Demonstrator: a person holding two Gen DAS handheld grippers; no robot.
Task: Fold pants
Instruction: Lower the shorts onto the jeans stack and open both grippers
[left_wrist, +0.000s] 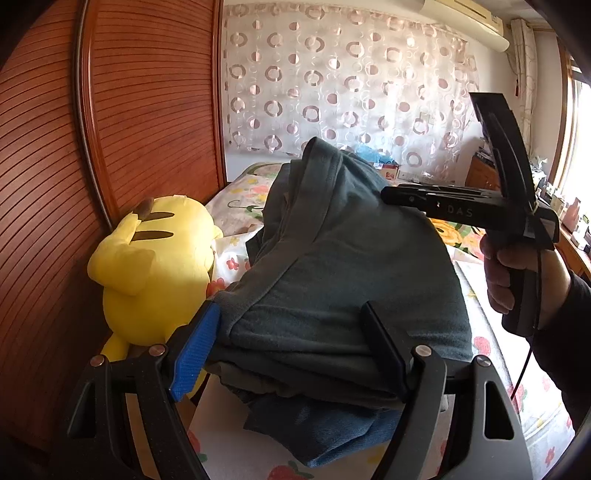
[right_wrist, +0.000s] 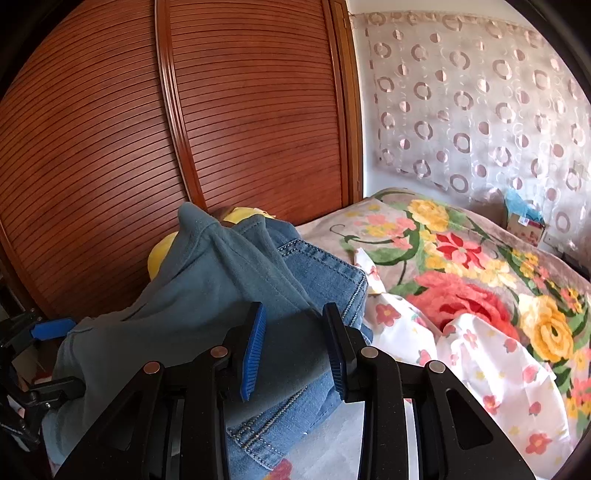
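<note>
Pants: a folded bundle (left_wrist: 343, 280) of grey-teal lining and blue denim, piled on the bed right in front of both cameras; from the right wrist view the stitched denim edges (right_wrist: 321, 273) show under the teal layer.
Left gripper: it (left_wrist: 295, 343) is wide open, the blue-padded finger (left_wrist: 195, 354) at the bundle's left edge, the black finger (left_wrist: 384, 343) lying across the cloth; the fabric sits between the two, not pinched.
Right gripper: seen from its own camera it (right_wrist: 293, 347) stands parted, blue pads either side of a shaded strip of the pants; whether the pads touch cloth, I cannot tell. Seen from the left wrist view, its closed-looking tip (left_wrist: 391, 194) rests against the top right of the bundle.
Right hand: wrapped round the grip (left_wrist: 517, 273), dark sleeve below.
Plush toy: yellow, brown stripes on its back (left_wrist: 155, 258), sitting just left of the pants against the wardrobe.
Wardrobe: slatted red-brown doors (right_wrist: 240, 110) behind the pile.
Bedding: a floral blanket (right_wrist: 461, 266) to the right, a white flowered sheet (right_wrist: 491, 369) nearer.
Curtain: sheer, ringed pattern (left_wrist: 351, 85), at the back.
</note>
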